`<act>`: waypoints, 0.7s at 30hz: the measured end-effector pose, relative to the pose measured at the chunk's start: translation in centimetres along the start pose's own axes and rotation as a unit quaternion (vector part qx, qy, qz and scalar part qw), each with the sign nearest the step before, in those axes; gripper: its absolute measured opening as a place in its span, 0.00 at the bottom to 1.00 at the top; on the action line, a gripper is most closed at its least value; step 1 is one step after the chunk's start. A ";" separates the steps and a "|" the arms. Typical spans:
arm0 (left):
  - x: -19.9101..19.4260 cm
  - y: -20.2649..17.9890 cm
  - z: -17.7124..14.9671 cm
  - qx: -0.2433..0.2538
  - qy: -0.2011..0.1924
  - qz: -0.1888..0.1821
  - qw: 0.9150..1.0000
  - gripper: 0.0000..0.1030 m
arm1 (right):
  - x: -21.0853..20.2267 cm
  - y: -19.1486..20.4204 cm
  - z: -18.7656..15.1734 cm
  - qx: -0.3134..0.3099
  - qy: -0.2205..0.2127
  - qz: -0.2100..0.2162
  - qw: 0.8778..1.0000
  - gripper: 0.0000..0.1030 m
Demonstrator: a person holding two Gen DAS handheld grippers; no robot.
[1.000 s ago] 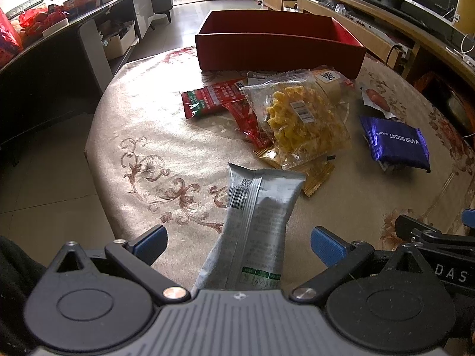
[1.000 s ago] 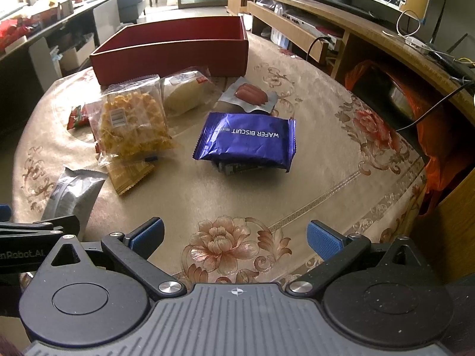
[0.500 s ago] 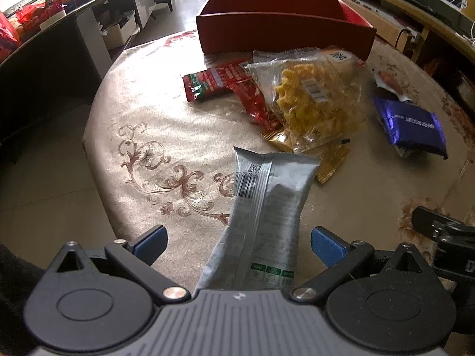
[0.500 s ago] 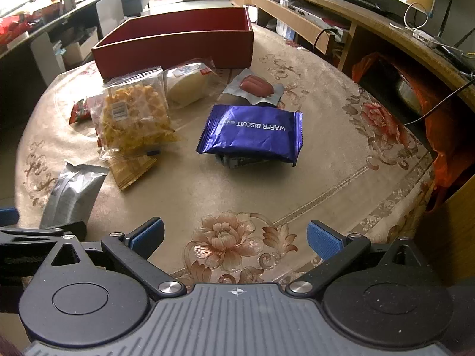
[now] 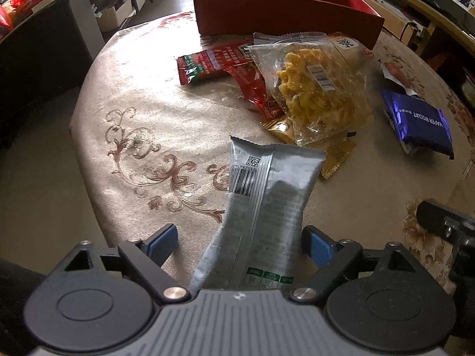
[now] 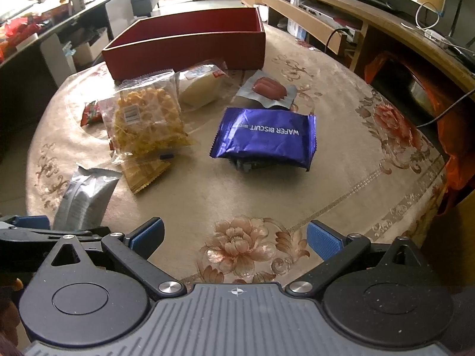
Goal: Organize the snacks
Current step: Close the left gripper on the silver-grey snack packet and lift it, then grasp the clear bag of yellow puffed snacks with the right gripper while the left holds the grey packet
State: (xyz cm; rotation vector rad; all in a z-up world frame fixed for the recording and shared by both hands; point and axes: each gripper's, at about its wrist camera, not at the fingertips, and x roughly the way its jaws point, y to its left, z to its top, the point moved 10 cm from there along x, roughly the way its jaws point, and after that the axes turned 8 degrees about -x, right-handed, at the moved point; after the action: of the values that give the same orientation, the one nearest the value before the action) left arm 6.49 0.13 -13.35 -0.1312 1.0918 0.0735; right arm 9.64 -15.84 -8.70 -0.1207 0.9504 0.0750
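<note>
Step in hand: first pick-up. The left gripper (image 5: 239,241) is set over the grey packet (image 5: 264,207), which lies flat near the front edge of the table (image 5: 142,95), lengthwise between the two blue pads. Its jaws have just been closing in on the packet. The right pad looks to be at the packet's side or very close; the left pad (image 5: 161,241) is clearly apart from it. So: not yet gripped, jaws apart with the packet between them.

The right gripper (image 6: 236,237) hangs over a bare patch by the front edge, jaws wide, nothing between them.

Packet appearance: matt silver-grey wrapper, barcode and printed text facing up, green marks at the near end, crimped seal at the far end. Slightly puffed and soft-looking, so it will likely crumple rather than resist a squeeze.

Red box (image 5: 285,9) sits at the far edge and looks empty as far as can be seen. Every other snack lies out on the cloth between it and the grippers: yellow snack bag (image 5: 314,89), red packets (image 5: 213,63), purple wafer pack (image 6: 264,136).

Next move, as I judge it: finish closing until both pads press the wrapper's sides, lift clear, carry it over the other snacks to the box. Risk: off-centre squeeze may push the packet sideways.
</note>
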 end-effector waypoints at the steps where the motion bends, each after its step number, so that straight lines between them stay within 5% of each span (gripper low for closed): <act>1: 0.0 0.0 0.0 -0.001 -0.001 0.001 1.000 0.86 | 0.0 0.0 0.2 -0.001 -0.001 0.002 1.000 0.99; 9: -0.3 0.2 0.9 -0.008 -0.008 -0.008 1.000 0.53 | 0.2 0.9 3.8 -0.033 -0.020 0.016 0.999 0.98; 21: -0.1 0.3 1.5 -0.016 -0.008 -0.022 1.000 0.50 | 6.6 4.9 9.9 -0.097 0.008 0.079 0.992 0.98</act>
State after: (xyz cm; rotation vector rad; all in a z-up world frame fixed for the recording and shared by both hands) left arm 7.75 0.62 -12.56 -0.1831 1.0710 0.0524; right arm 20.89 -9.53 -8.68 -0.2260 0.9666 0.3137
